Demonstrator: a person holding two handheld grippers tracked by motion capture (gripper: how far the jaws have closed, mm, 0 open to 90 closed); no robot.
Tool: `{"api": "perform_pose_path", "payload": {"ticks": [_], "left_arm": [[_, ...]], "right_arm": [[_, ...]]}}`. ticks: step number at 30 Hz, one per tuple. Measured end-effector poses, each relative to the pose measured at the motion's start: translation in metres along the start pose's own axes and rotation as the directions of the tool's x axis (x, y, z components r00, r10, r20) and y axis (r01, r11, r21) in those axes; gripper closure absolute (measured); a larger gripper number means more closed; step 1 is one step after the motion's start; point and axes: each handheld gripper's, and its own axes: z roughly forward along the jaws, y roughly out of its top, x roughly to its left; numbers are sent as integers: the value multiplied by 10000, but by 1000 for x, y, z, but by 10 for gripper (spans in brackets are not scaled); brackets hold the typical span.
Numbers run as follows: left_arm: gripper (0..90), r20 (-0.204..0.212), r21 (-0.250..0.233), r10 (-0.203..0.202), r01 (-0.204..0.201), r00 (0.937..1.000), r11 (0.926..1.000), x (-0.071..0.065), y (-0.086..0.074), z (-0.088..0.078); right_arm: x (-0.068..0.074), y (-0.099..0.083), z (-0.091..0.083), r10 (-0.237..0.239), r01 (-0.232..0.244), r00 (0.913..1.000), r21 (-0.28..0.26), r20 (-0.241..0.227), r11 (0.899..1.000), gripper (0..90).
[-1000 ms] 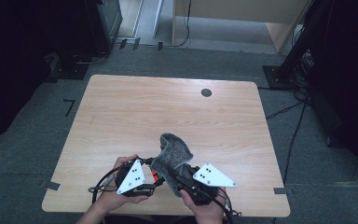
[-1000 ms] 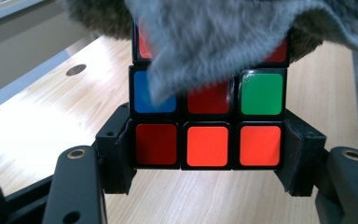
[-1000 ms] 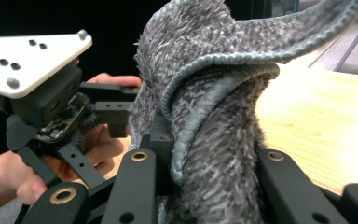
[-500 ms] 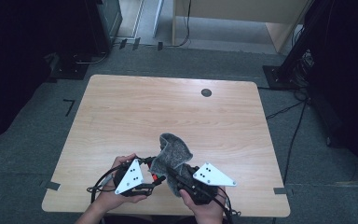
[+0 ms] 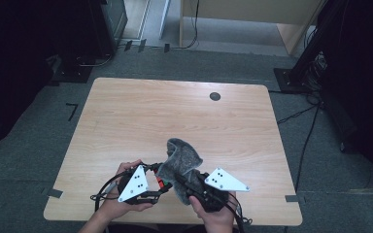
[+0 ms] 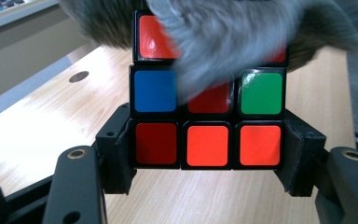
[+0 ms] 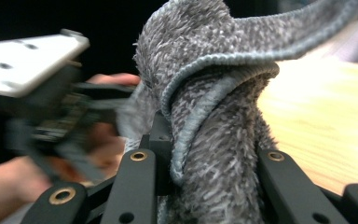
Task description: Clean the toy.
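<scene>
Fingers of left gripper clamping puzzle cube, right gripper pinching grey cloth — draped against cube, both hands low, near table's front edge.

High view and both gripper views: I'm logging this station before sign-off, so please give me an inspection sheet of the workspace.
Surface: wooden table, bare apart from a dark round spot.
Job's things: puzzle cube; grey cloth draped over it.
Clutter: nothing seen.
Grippers: left hand-held gripper shut on the cube; right hand-held gripper shut on the cloth.
Cables: black cable trails from the left one; more on the floor.
Surroundings: grey floor, dark stands.
</scene>
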Motion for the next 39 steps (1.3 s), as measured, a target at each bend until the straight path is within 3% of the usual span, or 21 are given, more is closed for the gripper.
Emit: {"api": "perform_pose_path", "payload": {"ticks": [3,7,13,16,19,21,24,26,28,33,36,39], "left_arm": [[344,8,-64,-79,79,10000,9999,2,0,-1],[344,62,-58,-204,204,9998,9998,4,-1,0],[344,58,-141,-379,380,9993,9992,7,-3,-2],[344,159,-234,-391,395,9991,9989,6,-2,-2],[344,185,-306,-247,253,9995,9992,3,1,-2],[344,178,-328,-253,259,9995,9991,3,1,-3],[344,211,-366,-231,238,9995,9990,4,0,-5],[344,224,-403,-245,254,9994,9989,4,1,-4],[344,288,-401,-262,273,9992,9988,3,1,-4],[344,248,-164,-65,69,9997,9998,1,0,-1],[344,240,-229,-55,60,9997,9997,0,1,-2],[344,241,-311,-109,116,9996,9994,1,2,-3]], "right_arm": [[-12,-3,0,505,-507,9986,63,160,9987,674],[-12,0,2,829,-828,9948,27,-600,9966,562],[-10,3,-4,856,-873,9932,-185,-784,9960,696],[-8,5,-6,876,-910,9913,-301,-984,9954,717],[-1,6,-4,579,-607,9915,-204,-1163,9980,719],[-2,4,-3,599,-627,9918,-217,-1127,9978,721],[-12,0,-2,794,-798,9955,-68,-511,9968,721],[-19,-2,-2,1042,-1041,9939,53,-352,9946,720],[-18,0,-3,944,-942,9950,58,-333,9955,719],[-1,5,-3,429,-438,9961,-103,-766,9990,714],[-3,3,-2,442,-446,9971,-43,-613,9990,714],[-13,0,-2,462,-462,9989,89,20,9989,712]]}}
